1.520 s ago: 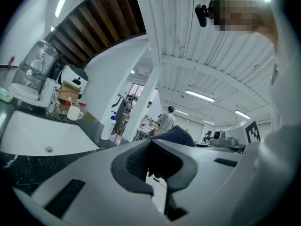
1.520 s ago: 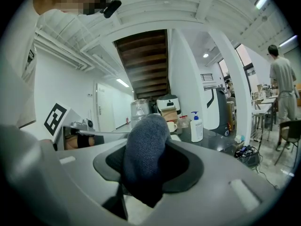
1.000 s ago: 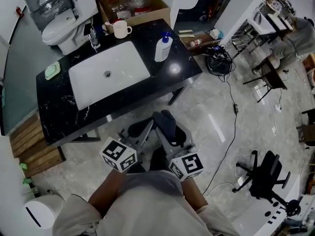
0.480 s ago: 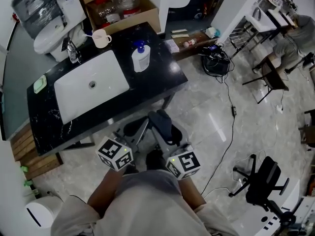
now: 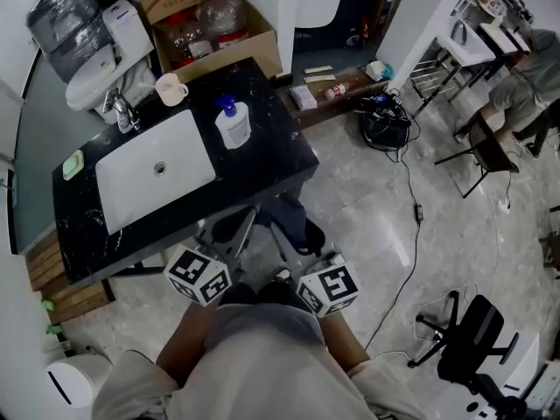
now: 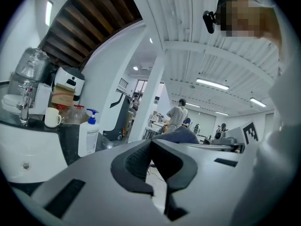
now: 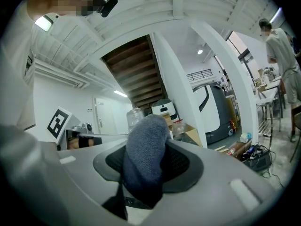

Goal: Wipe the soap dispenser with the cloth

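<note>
Cloth [image 7: 143, 149], dark blue, sits pinched in our right gripper [image 7: 146, 166]; our left gripper [image 6: 151, 160] has its jaws together, empty. Ahead, the soap dispenser [image 5: 233, 122] stands upright on the black desk [image 5: 276, 160], just right of the sink [image 5: 153, 169].

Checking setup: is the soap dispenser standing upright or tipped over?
Upright: the soap dispenser stands on the black counter, blue pump on top, beside the sink.
</note>
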The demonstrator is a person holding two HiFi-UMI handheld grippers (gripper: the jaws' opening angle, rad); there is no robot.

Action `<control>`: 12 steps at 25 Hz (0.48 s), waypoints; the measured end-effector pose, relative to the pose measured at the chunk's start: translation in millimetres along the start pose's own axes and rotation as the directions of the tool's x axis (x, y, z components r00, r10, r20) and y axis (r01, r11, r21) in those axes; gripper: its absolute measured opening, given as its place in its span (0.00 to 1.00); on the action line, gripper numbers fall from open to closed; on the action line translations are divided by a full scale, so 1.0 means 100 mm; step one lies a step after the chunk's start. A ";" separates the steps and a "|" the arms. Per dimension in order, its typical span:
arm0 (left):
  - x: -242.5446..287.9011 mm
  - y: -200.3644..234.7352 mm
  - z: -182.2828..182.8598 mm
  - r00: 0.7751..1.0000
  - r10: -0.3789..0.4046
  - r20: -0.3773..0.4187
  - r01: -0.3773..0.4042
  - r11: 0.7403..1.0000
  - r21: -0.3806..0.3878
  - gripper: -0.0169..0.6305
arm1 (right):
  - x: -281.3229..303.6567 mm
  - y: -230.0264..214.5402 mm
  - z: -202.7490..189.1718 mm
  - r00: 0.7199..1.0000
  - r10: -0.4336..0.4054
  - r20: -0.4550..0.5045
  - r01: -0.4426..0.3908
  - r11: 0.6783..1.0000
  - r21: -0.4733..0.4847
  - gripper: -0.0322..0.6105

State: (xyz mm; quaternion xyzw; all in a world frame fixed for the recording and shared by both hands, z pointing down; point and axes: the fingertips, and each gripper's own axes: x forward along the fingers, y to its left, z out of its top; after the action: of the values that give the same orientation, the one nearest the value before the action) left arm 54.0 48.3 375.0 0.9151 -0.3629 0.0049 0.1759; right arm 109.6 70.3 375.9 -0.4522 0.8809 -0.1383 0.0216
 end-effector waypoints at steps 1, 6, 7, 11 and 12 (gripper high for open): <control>0.01 0.00 0.03 1.000 0.005 0.005 -0.005 1.000 0.007 0.04 | 0.00 -0.02 0.03 1.000 0.005 0.007 -0.005 1.000 -0.005 0.32; 0.02 0.06 0.27 0.998 0.043 0.051 -0.045 0.998 0.045 0.04 | 0.00 -0.09 0.26 0.999 0.027 0.045 -0.026 0.999 -0.030 0.32; 0.02 0.09 0.32 0.997 0.048 0.061 -0.051 0.997 0.051 0.04 | 0.01 -0.10 0.30 0.998 0.032 0.053 -0.030 0.999 -0.036 0.32; 0.05 0.14 0.46 0.995 0.050 0.089 -0.054 0.997 0.051 0.04 | 0.09 -0.16 0.37 0.997 0.032 0.067 -0.029 0.998 -0.050 0.32; 0.06 0.17 0.46 0.994 0.049 0.093 -0.054 0.997 0.050 0.04 | 0.12 -0.19 0.36 0.998 0.024 0.062 -0.022 0.999 -0.044 0.32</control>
State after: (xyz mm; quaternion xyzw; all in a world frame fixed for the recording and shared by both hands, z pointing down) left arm 41.4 17.6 337.7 0.9089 -0.3940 -0.0231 0.1348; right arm 123.7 41.9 347.6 -0.4464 0.8877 -0.1049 0.0411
